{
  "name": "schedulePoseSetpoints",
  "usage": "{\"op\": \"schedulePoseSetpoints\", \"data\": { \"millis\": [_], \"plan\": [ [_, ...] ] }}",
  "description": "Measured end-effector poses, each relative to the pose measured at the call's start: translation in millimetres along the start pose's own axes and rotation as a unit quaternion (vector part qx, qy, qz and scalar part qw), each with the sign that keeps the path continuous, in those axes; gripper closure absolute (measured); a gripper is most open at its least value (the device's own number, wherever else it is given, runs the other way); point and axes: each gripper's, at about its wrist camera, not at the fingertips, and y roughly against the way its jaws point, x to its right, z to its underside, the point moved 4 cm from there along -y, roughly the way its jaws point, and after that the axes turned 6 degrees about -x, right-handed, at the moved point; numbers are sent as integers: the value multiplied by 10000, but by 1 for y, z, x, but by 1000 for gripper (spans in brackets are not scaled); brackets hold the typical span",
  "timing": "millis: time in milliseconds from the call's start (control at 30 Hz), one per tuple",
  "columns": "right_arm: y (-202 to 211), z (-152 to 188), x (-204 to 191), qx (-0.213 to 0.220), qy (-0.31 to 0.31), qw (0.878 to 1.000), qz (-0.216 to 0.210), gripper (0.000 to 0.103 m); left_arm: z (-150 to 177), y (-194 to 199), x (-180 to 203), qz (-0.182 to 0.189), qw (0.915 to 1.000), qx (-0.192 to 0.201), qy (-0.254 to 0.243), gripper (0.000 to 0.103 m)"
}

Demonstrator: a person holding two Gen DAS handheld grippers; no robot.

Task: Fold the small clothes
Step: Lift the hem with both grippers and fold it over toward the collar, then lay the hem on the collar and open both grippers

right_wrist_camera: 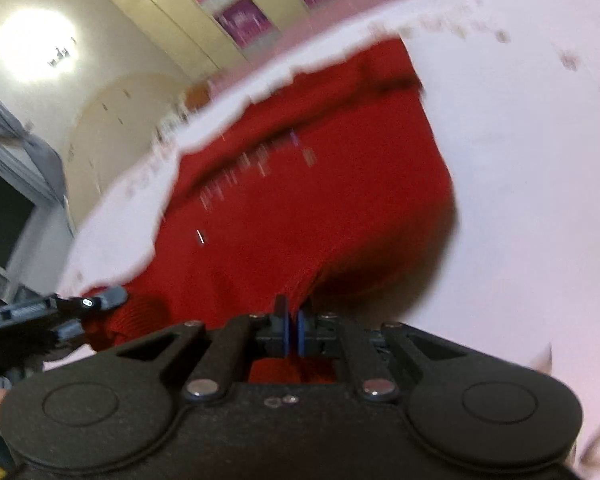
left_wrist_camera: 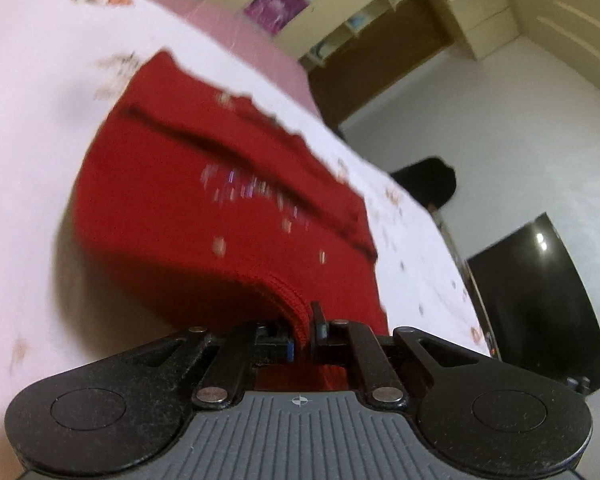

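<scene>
Nearest the lens in the left wrist view, the left hand-held gripper (left_wrist_camera: 305,330) is seen clenched on the ribbed hem of a red garment (left_wrist_camera: 220,200), the knit edge being pinched between its pads. In the right wrist view, the right hand-held gripper (right_wrist_camera: 293,330) is likewise clamped on a bunched edge of the same red garment (right_wrist_camera: 300,200), the cloth being squeezed between two blue pads (right_wrist_camera: 286,332). At the lower left of that view the tip of the left hand-held gripper (right_wrist_camera: 100,300) is seen at the garment's near corner. Beyond the grippers, the garment is stretched away over a pale floral sheet (left_wrist_camera: 28,120), its near edge raised clear of the sheet and its far part lying on it; small glinting specks are scattered across the red knit. Further off, cream cupboards with purple panels (left_wrist_camera: 274,6) and a dark screen (left_wrist_camera: 540,300) are seen, blurred.
</scene>
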Motion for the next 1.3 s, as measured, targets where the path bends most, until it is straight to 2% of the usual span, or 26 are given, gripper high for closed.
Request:
{"op": "schedulePoseSetpoints", "data": {
  "millis": [167,300,400,567,667,800,833,867,900,933,967,1000,1067,1167,1267,1300],
  "plan": [
    [-4,-54,-12,638,334,9974,-84,98,-61,-43,8,-27,9991,381,-200,96],
    [-25,-110,-7,935,437,9946,-75,98,-113,-73,13,-113,9971,660,-370,96],
    [-45,-152,3,1054,369,9937,-82,98,-150,-102,6,-297,9964,745,-291,96],
    [-92,-215,27,984,91,9951,-71,98,-196,-146,-19,-602,9954,723,162,97],
    [-119,-237,45,858,-208,9961,-43,98,-213,-168,-33,-847,9930,727,389,96],
    [-141,-260,69,792,-627,9949,39,97,-229,-192,-58,-988,9898,352,969,96],
    [-146,-264,73,739,-658,9950,104,90,-231,-192,-63,-996,9886,283,1090,89],
    [-151,-267,76,681,-702,9950,180,82,-232,-190,-66,-1034,9863,243,1259,77],
    [-152,-270,78,701,-709,9944,338,63,-235,-186,-68,-1060,9846,288,1359,30],
    [-150,-273,79,783,-658,9935,505,42,-236,-178,-69,-1073,9838,462,1362,0],
    [-146,-275,79,943,-558,9919,646,36,-239,-168,-66,-1107,9825,790,1269,0],
    [-141,-276,77,1106,-428,9900,758,32,-244,-161,-64,-1136,9828,945,1110,0],
    [-136,-278,75,1192,-151,9883,934,37,-249,-159,-64,-1138,9850,826,995,0],
    [-138,-276,66,1084,325,9875,1097,39,-243,-159,-67,-1496,9850,610,600,0],
    [-153,-268,54,897,1067,9781,1548,39,-230,-167,-64,-1841,9823,349,39,1],
    [-158,-267,51,833,1245,9750,1640,42,-231,-169,-65,-1905,9813,271,-78,2]
  ]
}}
